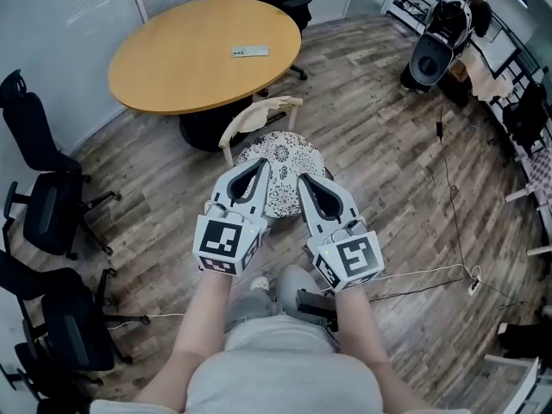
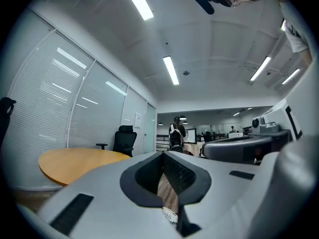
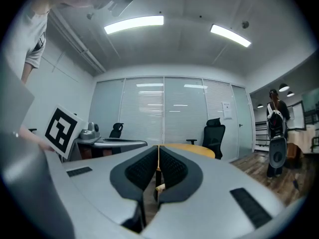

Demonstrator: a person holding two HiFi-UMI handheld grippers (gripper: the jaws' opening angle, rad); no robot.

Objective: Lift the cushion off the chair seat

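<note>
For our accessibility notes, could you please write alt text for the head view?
Seen from above, a person holds the left gripper and the right gripper, both shut and empty, side by side toward a patterned round cushion on a wooden chair. Beyond stands a round wooden table; black office chairs line the left edge.

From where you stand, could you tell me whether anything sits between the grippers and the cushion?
Nothing visible does. The cushion lies uncovered on the chair just ahead of the left gripper and right gripper, both shut and empty. The round table stands beyond the chair, on its far side.
</note>
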